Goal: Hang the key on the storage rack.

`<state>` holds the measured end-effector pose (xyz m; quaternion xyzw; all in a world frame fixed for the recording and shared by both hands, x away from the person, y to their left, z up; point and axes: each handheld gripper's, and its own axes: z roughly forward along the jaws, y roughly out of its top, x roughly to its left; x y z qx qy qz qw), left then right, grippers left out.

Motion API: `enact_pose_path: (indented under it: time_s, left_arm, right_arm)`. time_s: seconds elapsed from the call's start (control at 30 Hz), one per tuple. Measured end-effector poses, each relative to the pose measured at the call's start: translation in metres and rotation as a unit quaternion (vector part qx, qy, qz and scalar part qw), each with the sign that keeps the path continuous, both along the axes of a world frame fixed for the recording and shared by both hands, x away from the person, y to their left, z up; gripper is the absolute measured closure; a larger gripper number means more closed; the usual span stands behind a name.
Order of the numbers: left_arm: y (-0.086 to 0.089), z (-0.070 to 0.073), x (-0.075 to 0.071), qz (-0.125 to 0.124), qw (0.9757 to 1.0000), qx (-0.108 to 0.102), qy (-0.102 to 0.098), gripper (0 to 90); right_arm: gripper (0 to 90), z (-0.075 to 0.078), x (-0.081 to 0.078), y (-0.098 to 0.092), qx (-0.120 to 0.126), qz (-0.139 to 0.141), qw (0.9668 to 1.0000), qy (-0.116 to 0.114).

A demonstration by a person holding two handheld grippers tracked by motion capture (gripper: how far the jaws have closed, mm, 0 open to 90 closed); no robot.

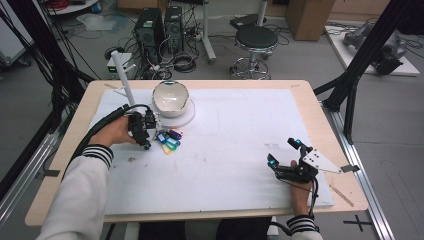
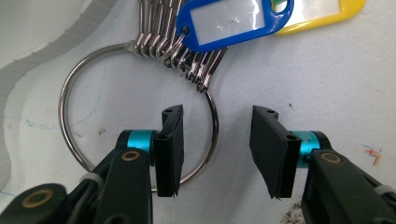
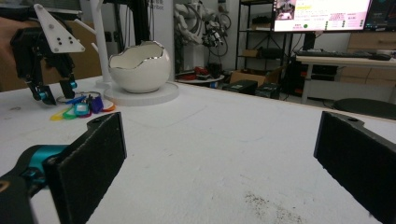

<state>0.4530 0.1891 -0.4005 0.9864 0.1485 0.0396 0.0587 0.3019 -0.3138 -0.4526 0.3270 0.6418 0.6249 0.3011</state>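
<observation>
A large metal key ring (image 2: pixel 214 116) lies flat on the white mat, with several clips and coloured tags on it; a blue tag (image 2: pixel 229 21) and a yellow tag (image 2: pixel 327 14) show at the top. My left gripper (image 2: pixel 219 149) points down over the ring, and its jaws straddle the ring's right arc without touching the wire. In the high view this gripper (image 1: pixel 145 142) stands just left of the tags (image 1: pixel 169 140). My right gripper (image 1: pixel 282 151) rests low at the mat's right front, jaws wide with nothing between them (image 3: pixel 219 163).
A white egg-shaped bowl (image 1: pixel 170 97) sits on a round white base (image 1: pixel 182 117) just behind the tags. A white post (image 1: pixel 122 75) stands left of the bowl. The white mat (image 1: pixel 225 150) covers most of the wooden table.
</observation>
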Motion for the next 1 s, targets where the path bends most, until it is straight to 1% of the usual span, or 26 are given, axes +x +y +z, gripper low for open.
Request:
enact_pose_path:
  time_s: [0.13,0.17,0.27,0.3,0.33,0.37,0.4,0.5,0.53,0.67,0.7,0.77,0.8,0.83,0.87,0.9,0.93,0.97,1.0]
  left_arm:
    - [-0.0002,-0.0002,0.0005,0.004,1.0000,0.003,0.000,58.4]
    - [-0.0001,-0.0002,0.0004,0.007,1.0000,0.004,-0.001,60.7]
    - [-0.0003,-0.0006,-0.0003,0.010,0.9999,0.004,0.002,62.3]
    - [-0.0003,-0.0003,0.0000,0.005,1.0000,0.008,0.002,64.3]
    - [-0.0004,-0.0002,0.0004,0.001,1.0000,0.009,0.002,64.3]
    - [-0.0005,-0.0002,0.0004,0.002,1.0000,0.009,0.002,65.2]
    - [-0.0004,0.0000,0.0008,-0.002,1.0000,0.009,0.001,66.2]
    - [-0.0004,-0.0001,0.0003,0.003,1.0000,0.009,0.001,69.3]
    - [-0.0003,0.0000,0.0007,-0.001,0.9999,0.010,0.001,69.3]
    - [-0.0002,0.0001,0.0004,0.002,0.9999,0.012,-0.001,70.6]
    - [-0.0002,-0.0001,0.0002,0.004,1.0000,0.008,-0.001,71.2]
    - [-0.0002,0.0002,-0.0001,0.004,0.9999,0.011,0.001,74.1]
    - [-0.0001,0.0004,0.0002,0.002,0.9999,0.013,0.000,74.1]
    - [0.0000,0.0000,-0.0002,0.005,0.9999,0.013,0.002,75.0]
    - [0.0003,-0.0002,0.0006,0.001,0.9999,0.013,0.000,77.2]
    - [0.0004,-0.0004,0.0002,0.004,0.9999,0.013,0.001,77.2]
    - [0.0005,-0.0003,0.0011,0.001,0.9999,0.016,0.001,77.7]
    - [0.0005,-0.0008,0.0007,0.006,0.9999,0.014,0.002,78.3]
    - [0.0004,-0.0011,0.0007,0.006,0.9999,0.014,0.003,78.6]
  right_arm:
    - [1.8,0.0001,0.0001,0.0000,0.000,0.000,1.0000,0.000]
    - [1.8,0.0001,0.0001,0.0000,0.000,0.000,1.0000,-0.001]
    - [1.8,0.0001,0.0001,0.0000,0.001,0.000,1.0000,0.000]
    - [1.8,0.0001,0.0002,-0.0001,0.000,0.000,1.0000,0.000]
    - [1.8,0.0001,0.0002,-0.0001,0.000,0.000,1.0000,0.000]
    - [1.8,0.0000,0.0002,-0.0002,0.000,-0.001,1.0000,-0.001]
    - [1.8,0.0000,0.0002,-0.0001,0.000,-0.001,1.0000,-0.001]
    - [1.8,0.0001,0.0002,-0.0001,0.000,0.000,1.0000,0.000]
    - [1.8,0.0001,0.0002,-0.0001,0.000,0.000,1.0000,0.000]
    - [1.8,0.0001,0.0002,-0.0002,0.000,0.000,1.0000,0.000]
    - [1.8,0.0000,0.0002,-0.0001,0.001,0.000,1.0000,0.000]
    - [1.8,0.0000,0.0000,0.0000,0.000,0.000,1.0000,0.000]
    - [1.8,0.0000,0.0000,0.0000,0.000,0.000,1.0000,0.000]
    - [1.8,0.0001,0.0001,0.0000,0.001,0.000,1.0000,0.000]
    - [1.8,0.0000,0.0002,-0.0001,0.000,0.000,1.0000,0.000]
    - [1.8,0.0000,0.0002,-0.0001,0.000,0.000,1.0000,0.000]
    - [1.8,0.0000,0.0002,-0.0001,0.000,-0.001,1.0000,-0.001]
    - [1.9,0.0000,0.0002,-0.0001,0.000,-0.001,1.0000,-0.001]
    - [1.8,0.0000,0.0001,0.0000,0.001,0.000,1.0000,0.000]
